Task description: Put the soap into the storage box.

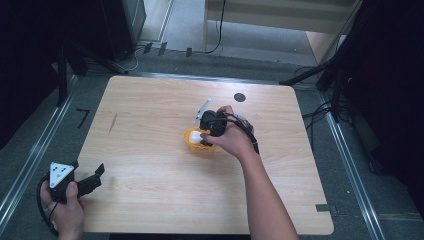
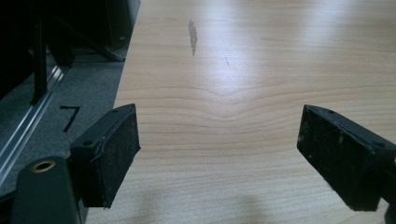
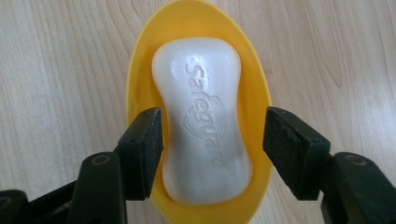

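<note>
My right hand-held gripper [image 3: 212,144] sits part-open astride the soap [image 3: 203,121] in its yellow dish [image 3: 140,70], so I'd lift straight up.

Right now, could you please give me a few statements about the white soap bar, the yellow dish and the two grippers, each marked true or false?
1. The white soap bar lies in the yellow oval plastic dish. True.
2. The right gripper clamps the soap. False: a gap shows beside the right-hand jaw.
3. The left gripper holds the dish. False: its jaws stand apart with nothing between them, over the wooden table.
4. The soap bears embossed lettering. True.
</note>
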A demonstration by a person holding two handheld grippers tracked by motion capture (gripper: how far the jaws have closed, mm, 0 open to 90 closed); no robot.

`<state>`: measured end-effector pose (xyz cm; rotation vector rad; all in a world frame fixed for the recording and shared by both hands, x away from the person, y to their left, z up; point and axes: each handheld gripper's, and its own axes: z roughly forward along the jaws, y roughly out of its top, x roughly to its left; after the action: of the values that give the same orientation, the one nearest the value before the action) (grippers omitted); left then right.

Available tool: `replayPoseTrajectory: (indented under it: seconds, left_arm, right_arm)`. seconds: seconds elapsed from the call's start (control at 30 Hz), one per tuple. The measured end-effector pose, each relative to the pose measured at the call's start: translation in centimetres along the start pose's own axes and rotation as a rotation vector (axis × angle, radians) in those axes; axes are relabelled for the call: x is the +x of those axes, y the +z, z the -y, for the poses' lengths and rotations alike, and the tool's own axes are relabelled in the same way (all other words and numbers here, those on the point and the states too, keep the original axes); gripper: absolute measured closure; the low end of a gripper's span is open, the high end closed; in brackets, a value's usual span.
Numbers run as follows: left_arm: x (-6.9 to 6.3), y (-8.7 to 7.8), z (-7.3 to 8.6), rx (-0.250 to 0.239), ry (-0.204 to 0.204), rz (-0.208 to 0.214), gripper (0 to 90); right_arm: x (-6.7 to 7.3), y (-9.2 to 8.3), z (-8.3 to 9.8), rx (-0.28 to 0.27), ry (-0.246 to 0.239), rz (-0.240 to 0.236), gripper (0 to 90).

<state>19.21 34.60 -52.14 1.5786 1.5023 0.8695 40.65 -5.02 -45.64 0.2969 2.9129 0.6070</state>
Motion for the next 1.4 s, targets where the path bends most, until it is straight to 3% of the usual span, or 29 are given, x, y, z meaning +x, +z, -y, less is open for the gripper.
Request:
replayPoseTrajectory:
  seconds: [0.17, 0.5, 0.73, 0.97, 1.4]
  left_arm:
    - [0.0, 0.0, 0.0, 0.0, 0.001, 0.0, 13.3]
    - [-0.1, 0.0, 0.0, 0.002, 0.004, -0.005, 13.4]
    - [-0.1, 0.0, 0.0, 0.004, 0.007, -0.004, 13.3]
    - [-0.1, 0.0, 0.0, 0.004, 0.008, -0.003, 13.4]
    - [-0.1, 0.0, 0.0, 0.006, 0.011, -0.003, 13.4]
  right_arm:
    - [-0.1, -0.9, 1.1, -0.04, 0.066, -0.013, 38.9]
    - [0.1, -2.3, 4.1, -0.098, 0.132, 0.011, 34.4]
    - [0.5, -3.1, 6.1, -0.126, 0.184, 0.036, 24.5]
    - [1.2, -3.3, 7.9, -0.125, 0.245, 0.026, 16.6]
    - [2.9, -3.1, 11.6, -0.135, 0.316, 0.078, 5.1]
